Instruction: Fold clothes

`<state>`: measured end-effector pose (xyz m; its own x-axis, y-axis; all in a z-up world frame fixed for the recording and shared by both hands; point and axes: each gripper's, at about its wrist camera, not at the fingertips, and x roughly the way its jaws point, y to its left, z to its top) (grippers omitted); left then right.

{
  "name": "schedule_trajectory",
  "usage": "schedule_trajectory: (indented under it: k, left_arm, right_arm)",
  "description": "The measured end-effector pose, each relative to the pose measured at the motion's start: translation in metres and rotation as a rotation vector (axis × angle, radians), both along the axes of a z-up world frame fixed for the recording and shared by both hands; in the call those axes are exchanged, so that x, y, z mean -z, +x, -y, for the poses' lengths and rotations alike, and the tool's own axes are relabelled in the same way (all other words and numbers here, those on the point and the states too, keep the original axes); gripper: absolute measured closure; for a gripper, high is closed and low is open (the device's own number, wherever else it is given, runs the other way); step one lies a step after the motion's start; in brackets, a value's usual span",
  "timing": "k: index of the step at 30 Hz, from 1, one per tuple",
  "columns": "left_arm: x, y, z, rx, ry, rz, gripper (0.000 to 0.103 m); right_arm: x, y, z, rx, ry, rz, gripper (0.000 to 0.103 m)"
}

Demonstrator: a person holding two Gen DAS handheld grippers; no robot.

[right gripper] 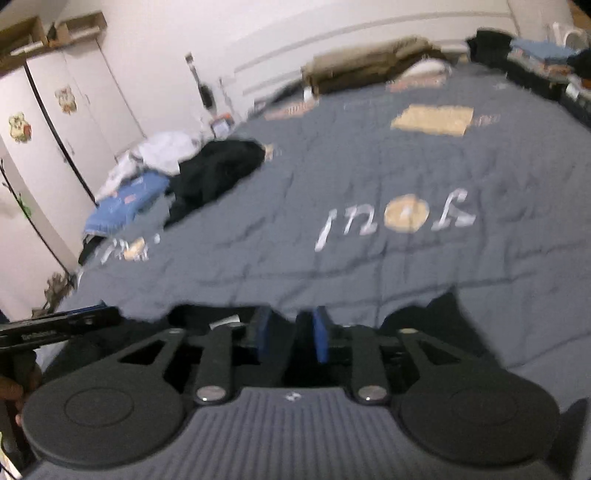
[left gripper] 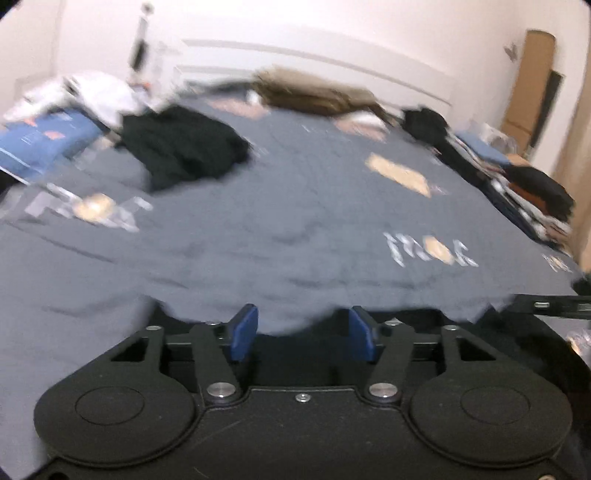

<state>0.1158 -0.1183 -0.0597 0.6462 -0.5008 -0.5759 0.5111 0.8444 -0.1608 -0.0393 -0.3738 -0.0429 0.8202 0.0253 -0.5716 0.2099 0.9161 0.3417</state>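
My left tool is spread wide and empty, my right tool nearly closed, can't tell on what. Black garment sits far-left on the bed; soft, floppy, I'd pinch an edge.

A wide bed fills most of both views, covered by a grey quilted bedspread printed with pale letters and tan patches. Behind its far end rises a plain white wall crossed by a long, pale horizontal moulding. In the right wrist view a white wardrobe stands along the left wall, its doors bearing two small stickers, and cardboard boxes sit on top of it. In the left wrist view a tall brown cardboard sheet leans against the wall at the far right corner. The light is soft, even and indoor; both views are blurred.
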Motion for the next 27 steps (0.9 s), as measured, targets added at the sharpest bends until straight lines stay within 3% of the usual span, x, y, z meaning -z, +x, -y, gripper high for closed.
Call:
schedule_trajectory:
  k: [6,11,13,16,23,24,25,26,27]
  left_arm:
    - [-0.002,-0.010,-0.039,-0.068,0.076,0.040,0.047]
    - [0.012,-0.027,-0.036,-0.022,0.213,0.081,0.046]
    - [0.020,-0.033,-0.032,0.002,0.268,0.107,0.040]
    - [0.032,-0.034,-0.027,0.010,0.322,0.126,0.040]
    - [0.052,-0.020,-0.027,0.004,0.352,0.076,0.041]
    - [0.055,-0.018,-0.028,0.007,0.346,0.064,0.052]
    - [0.057,-0.016,-0.028,0.019,0.337,0.051,0.077]
    - [0.059,-0.015,-0.029,0.030,0.328,0.038,0.087]
    - [0.060,-0.013,-0.029,0.033,0.317,0.030,0.091]
  right_arm:
    - [-0.012,-0.037,0.007,0.089,-0.137,-0.023,0.057]
    - [0.005,-0.064,0.006,0.158,-0.203,-0.097,0.056]
    - [0.011,-0.069,0.006,0.175,-0.229,-0.104,0.056]
    - [0.024,-0.063,0.005,0.153,-0.264,-0.131,0.055]
    - [0.049,-0.042,-0.001,0.097,-0.321,-0.195,0.054]
    - [0.050,-0.042,-0.001,0.092,-0.327,-0.190,0.054]
    - [0.051,-0.041,-0.001,0.094,-0.326,-0.182,0.061]
    - [0.051,-0.042,0.002,0.103,-0.314,-0.174,0.067]
    - [0.050,-0.043,0.006,0.121,-0.292,-0.165,0.084]
